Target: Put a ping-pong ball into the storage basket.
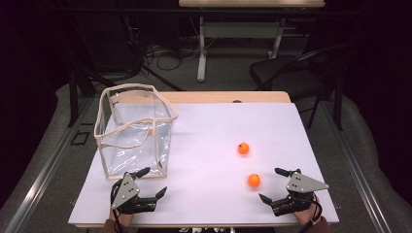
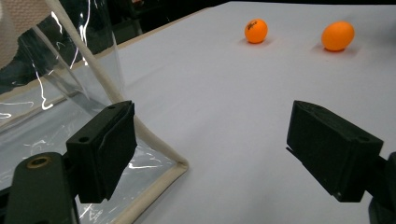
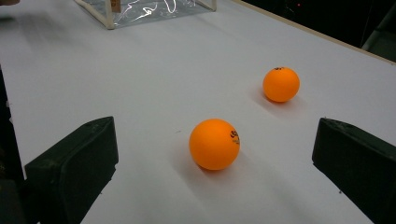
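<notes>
Two orange balls lie on the white table: the near ball (image 1: 253, 180) (image 3: 215, 143) and the far ball (image 1: 243, 148) (image 3: 280, 84). My right gripper (image 1: 277, 185) (image 3: 210, 163) rests at the front right, open, its jaws pointing at the near ball, which lies a little ahead of them. At the front left my left gripper (image 1: 154, 182) (image 2: 224, 149) is open and holds nothing. One of its jaws sits beside the bottom corner of a clear plastic bag (image 1: 134, 128) (image 2: 70, 93) with beige trim. Both balls (image 2: 256, 31) (image 2: 337, 35) show far off in the left gripper view.
The white table top (image 1: 204, 126) ends close to both hands at the front. A wooden strip runs along its back edge. A black chair (image 1: 291, 73) and a desk leg with cables stand on the floor behind.
</notes>
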{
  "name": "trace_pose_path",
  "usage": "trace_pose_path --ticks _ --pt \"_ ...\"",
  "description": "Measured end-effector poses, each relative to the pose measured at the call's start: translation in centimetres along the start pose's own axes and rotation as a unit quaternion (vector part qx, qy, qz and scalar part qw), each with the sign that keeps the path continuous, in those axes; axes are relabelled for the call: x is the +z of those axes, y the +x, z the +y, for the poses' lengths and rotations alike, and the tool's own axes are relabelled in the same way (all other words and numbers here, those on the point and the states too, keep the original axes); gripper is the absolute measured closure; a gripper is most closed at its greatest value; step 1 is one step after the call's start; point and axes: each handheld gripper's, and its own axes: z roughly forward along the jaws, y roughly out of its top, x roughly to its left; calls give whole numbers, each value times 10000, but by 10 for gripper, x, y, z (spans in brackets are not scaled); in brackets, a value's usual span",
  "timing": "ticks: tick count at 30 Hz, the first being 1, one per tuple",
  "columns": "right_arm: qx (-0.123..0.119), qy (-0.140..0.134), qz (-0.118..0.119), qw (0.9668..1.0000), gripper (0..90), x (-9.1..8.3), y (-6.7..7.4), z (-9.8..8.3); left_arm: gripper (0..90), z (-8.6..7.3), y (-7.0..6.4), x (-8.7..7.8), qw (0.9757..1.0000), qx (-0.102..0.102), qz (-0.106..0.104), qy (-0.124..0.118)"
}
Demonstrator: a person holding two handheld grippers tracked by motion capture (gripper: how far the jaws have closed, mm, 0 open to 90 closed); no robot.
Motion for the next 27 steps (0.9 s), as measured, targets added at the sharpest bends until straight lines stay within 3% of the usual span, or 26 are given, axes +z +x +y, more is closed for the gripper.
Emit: trace_pose_path --ticks 27 --pt "16 196 -131 9997 0 14 4 12 158 -1 -2 0 10000 -5 -70 62"
